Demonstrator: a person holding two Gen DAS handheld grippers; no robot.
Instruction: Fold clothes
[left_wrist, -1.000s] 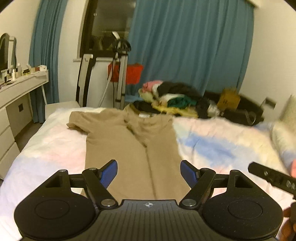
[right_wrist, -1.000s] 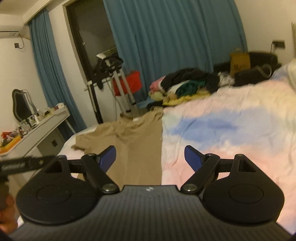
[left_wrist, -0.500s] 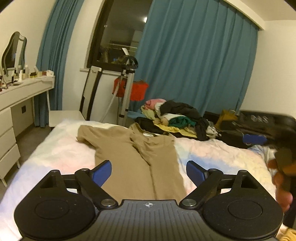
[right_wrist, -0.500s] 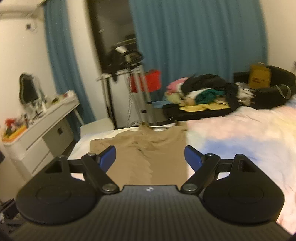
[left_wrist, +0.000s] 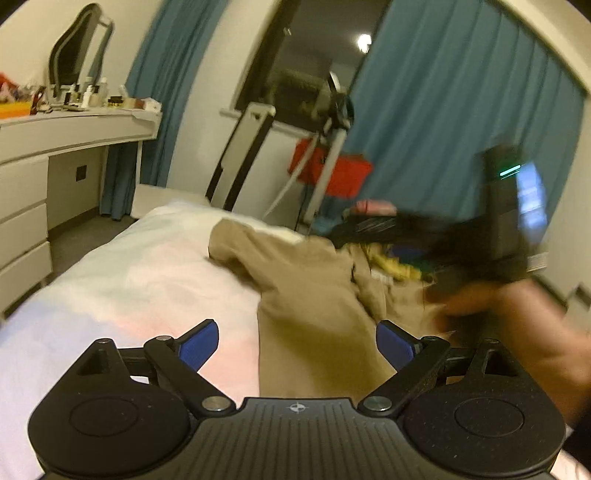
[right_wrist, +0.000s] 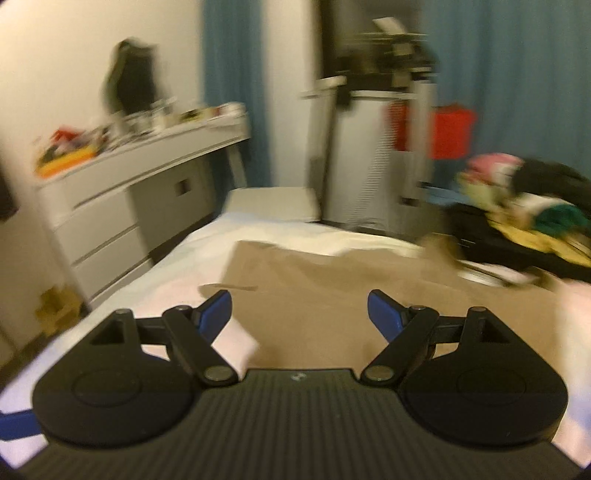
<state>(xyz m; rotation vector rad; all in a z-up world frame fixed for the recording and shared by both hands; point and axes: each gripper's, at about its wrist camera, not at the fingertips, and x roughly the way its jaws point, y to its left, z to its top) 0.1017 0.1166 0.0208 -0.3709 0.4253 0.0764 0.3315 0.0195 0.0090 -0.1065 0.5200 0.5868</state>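
A tan shirt (left_wrist: 306, 295) lies spread lengthwise on the pale bedspread (left_wrist: 140, 273), one sleeve reaching out to the left. My left gripper (left_wrist: 295, 343) is open and empty, low over the shirt's near left edge. My right gripper (right_wrist: 299, 314) is open and empty, over the shirt (right_wrist: 351, 291) near its left sleeve. In the left wrist view the right gripper's body and the hand holding it (left_wrist: 491, 258) show blurred, above the shirt's right side.
A white dresser (right_wrist: 122, 199) cluttered on top stands left of the bed. A pile of mixed clothes (right_wrist: 528, 218) lies beyond the bed's far end. A folded treadmill (right_wrist: 376, 147), a red object and blue curtains stand behind.
Both grippers have swung left and dropped closer to the shirt. The right gripper has crossed from the bed's right side to over the shirt. Both stay open.
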